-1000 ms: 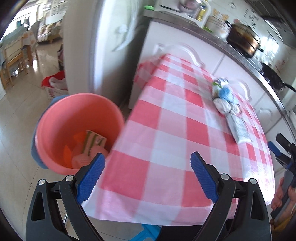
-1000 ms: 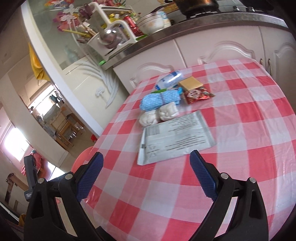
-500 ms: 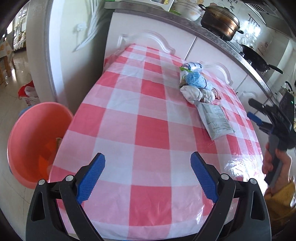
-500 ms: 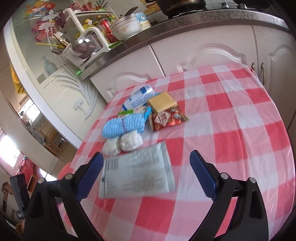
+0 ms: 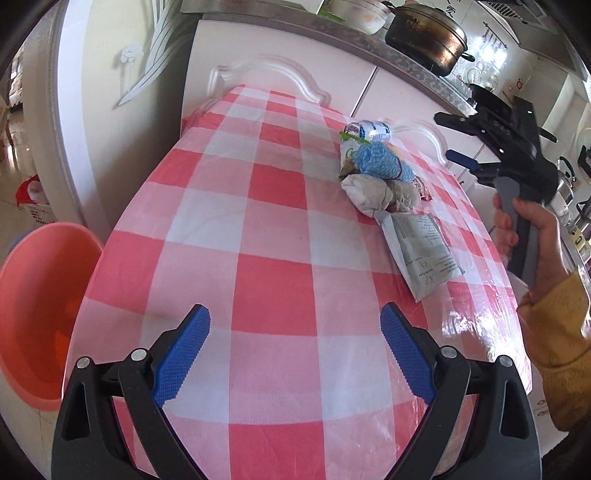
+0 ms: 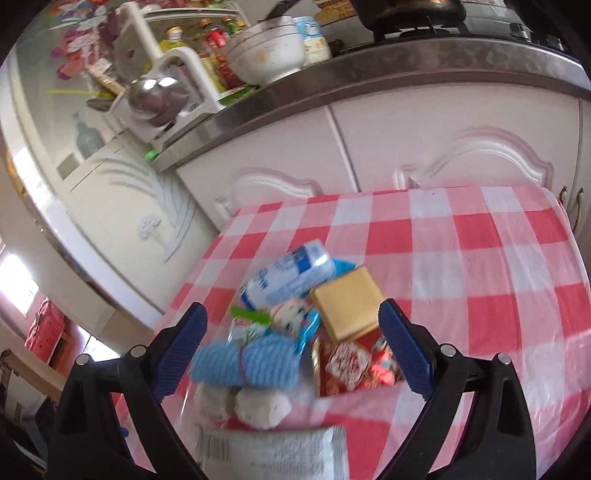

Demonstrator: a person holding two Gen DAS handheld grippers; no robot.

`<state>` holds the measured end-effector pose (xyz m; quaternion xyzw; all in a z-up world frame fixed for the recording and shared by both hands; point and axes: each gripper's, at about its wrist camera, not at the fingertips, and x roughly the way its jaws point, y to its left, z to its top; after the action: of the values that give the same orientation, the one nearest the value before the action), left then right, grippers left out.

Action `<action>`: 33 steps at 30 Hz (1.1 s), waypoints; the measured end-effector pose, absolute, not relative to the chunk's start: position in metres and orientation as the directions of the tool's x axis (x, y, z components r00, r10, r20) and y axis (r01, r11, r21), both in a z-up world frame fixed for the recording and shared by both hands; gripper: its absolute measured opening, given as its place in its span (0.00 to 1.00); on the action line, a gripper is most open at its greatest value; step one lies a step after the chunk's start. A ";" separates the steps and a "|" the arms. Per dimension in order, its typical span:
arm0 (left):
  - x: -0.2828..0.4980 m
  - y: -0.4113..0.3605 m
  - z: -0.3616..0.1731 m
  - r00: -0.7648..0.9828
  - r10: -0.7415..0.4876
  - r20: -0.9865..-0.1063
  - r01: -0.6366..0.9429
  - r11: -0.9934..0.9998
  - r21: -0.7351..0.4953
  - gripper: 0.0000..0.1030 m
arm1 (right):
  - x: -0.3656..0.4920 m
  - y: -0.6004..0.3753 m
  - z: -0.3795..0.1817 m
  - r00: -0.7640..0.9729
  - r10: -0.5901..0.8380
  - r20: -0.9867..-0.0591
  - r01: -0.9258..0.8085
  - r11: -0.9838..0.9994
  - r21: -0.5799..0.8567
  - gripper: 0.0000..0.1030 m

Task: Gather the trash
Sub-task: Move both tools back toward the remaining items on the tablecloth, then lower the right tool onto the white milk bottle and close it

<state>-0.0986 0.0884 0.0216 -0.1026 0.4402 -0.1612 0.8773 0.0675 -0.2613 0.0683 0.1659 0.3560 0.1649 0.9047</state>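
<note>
A heap of trash lies on the red-checked table (image 5: 273, 236): a blue knitted roll (image 6: 245, 363), two white wads (image 6: 258, 406), a blue-white packet (image 6: 286, 275), a gold square pack (image 6: 349, 308), a red wrapper (image 6: 354, 365) and a grey mailer bag (image 5: 421, 251). My right gripper (image 6: 291, 349) is open, empty, hovering just above the heap; it also shows in the left wrist view (image 5: 465, 142). My left gripper (image 5: 293, 354) is open and empty above the table's near end. A pink bucket (image 5: 33, 317) stands on the floor at the left.
White cabinets (image 6: 424, 155) and a steel counter with a pot (image 5: 424, 35), bowls (image 6: 269, 55) and a dish rack (image 6: 159, 96) run behind the table. A white frosted partition (image 5: 110, 92) stands left of the table.
My left gripper swung from over the bucket to face along the table. My right gripper moved forward and down, close over the trash heap. Both stayed open.
</note>
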 end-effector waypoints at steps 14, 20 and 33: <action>-0.078 0.080 0.014 0.544 -0.450 -0.708 0.240 0.892 -0.383 0.90 | 0.137 -0.219 0.073 0.610 0.411 -0.678 -0.298 0.911 0.284 0.92; -0.079 0.079 0.012 0.545 -0.450 -0.708 0.253 0.893 -0.372 0.90 | 0.137 -0.171 0.063 0.592 0.345 -0.728 -0.493 0.870 0.012 0.92; -0.074 0.077 0.011 0.546 -0.457 -0.702 0.271 0.889 -0.368 0.90 | 0.189 -0.178 0.060 0.556 0.257 -0.790 -0.457 0.889 -0.032 0.92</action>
<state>-0.0743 0.0769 0.0109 -0.1083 0.4285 -0.2086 0.8724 0.1887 -0.1777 0.0599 -0.1174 0.4247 0.2042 0.8742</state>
